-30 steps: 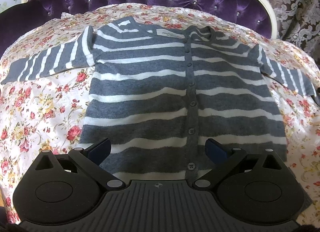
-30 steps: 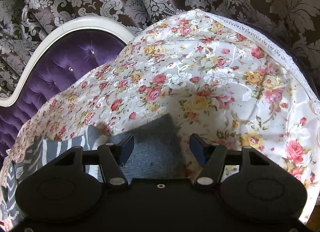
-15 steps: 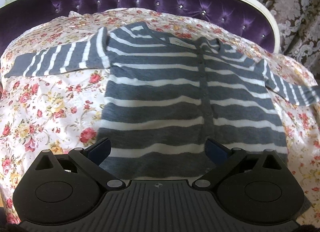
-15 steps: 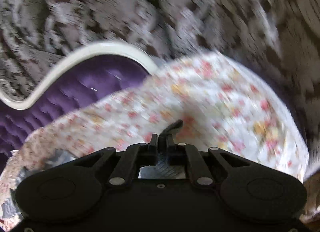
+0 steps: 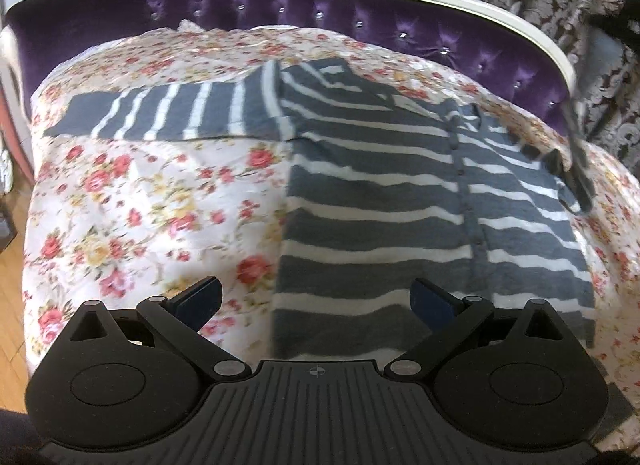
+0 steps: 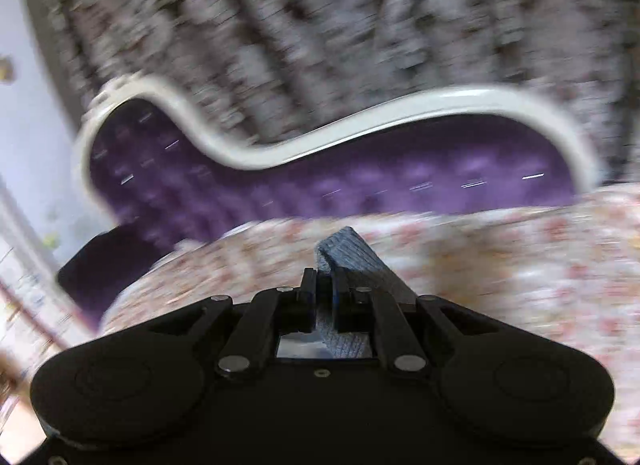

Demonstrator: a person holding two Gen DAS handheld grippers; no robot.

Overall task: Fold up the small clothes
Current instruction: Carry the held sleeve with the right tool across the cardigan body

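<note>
R tongs point(image 6: 324, 299) clamped on cardigan point(image 5: 400, 201) sleeve cuff point(image 6: 352, 261), prob; L tongs point(image 5: 316, 301) gaped empty. Needed flat lay across chest.

1. My left gripper point(image 5: 318, 297): matte black body, two round side housings, ribbed grey centre plate with a small crosshair mark, silver pivot pins, dark blue finger pads point(image 5: 434, 299).
2. My right gripper point(image 6: 324, 299): black body, silver pins, one centre screw, square window behind the fingers.
</note>
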